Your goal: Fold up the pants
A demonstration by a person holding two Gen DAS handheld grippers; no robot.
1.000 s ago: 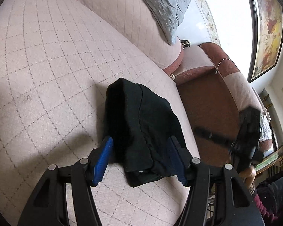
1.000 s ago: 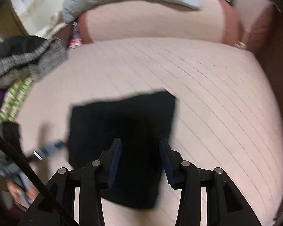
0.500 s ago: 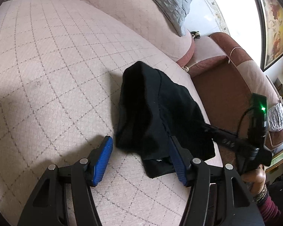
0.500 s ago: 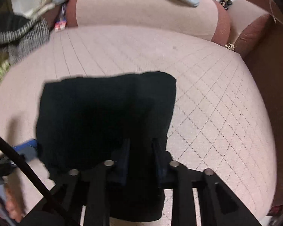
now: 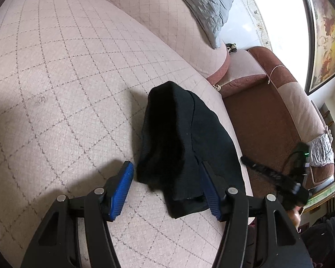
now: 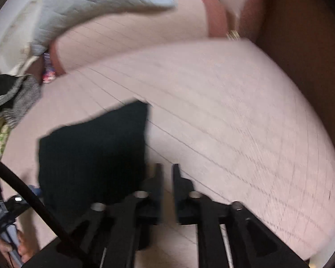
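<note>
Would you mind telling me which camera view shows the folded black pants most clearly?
The left wrist view: the black pants are sharp there, bunched in layers on the sofa cushion, between the fingers of the open left gripper. The right wrist view is motion-blurred and shows them only as a flat dark patch.

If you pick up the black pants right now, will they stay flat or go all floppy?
Probably floppy: the black pants already slump in soft, rounded folds on the sofa cushion. They look light, so one pinch would likely lift them. The layers may slide apart, since nothing holds the stack together.
</note>
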